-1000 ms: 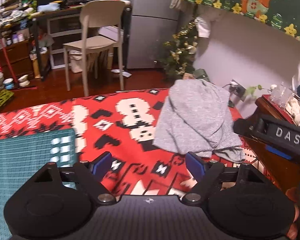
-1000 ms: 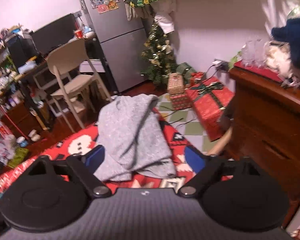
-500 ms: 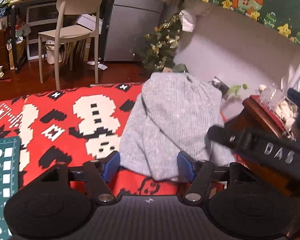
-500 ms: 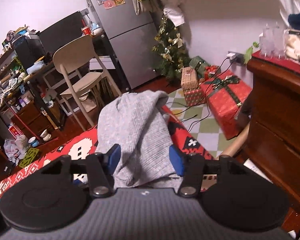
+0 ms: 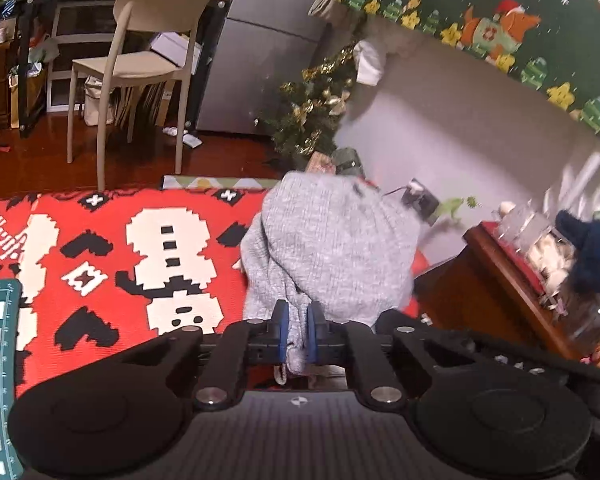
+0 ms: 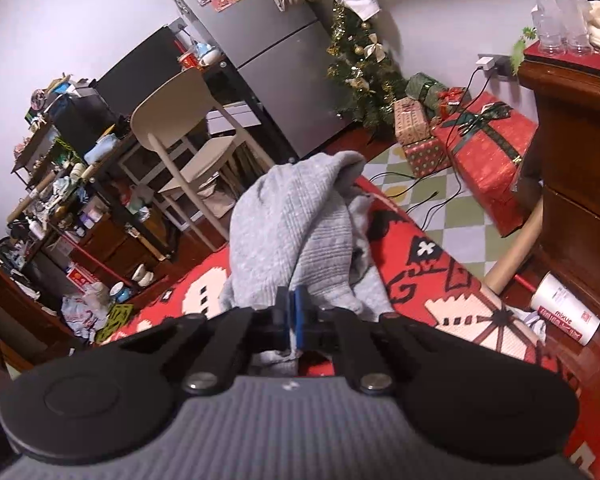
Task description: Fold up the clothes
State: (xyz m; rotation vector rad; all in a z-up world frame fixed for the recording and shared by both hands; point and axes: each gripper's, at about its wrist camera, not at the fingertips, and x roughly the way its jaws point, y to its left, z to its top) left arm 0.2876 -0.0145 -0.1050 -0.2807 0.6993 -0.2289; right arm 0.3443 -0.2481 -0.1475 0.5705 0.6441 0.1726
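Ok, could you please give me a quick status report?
Left gripper shut on grey garment. Right gripper likewise. Garment bunched on red blanket. Nothing obstructing.

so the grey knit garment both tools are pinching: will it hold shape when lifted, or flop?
Probably flop: the grey knit garment already lies in soft rumpled folds, bunching where the left tool and right tool pinch it. Likely light for its size, since each tool holds only a thin gather of cloth. The ribbed knit looks grippy, so slipping seems unlikely, though it may stretch and sag between the two pinch points.
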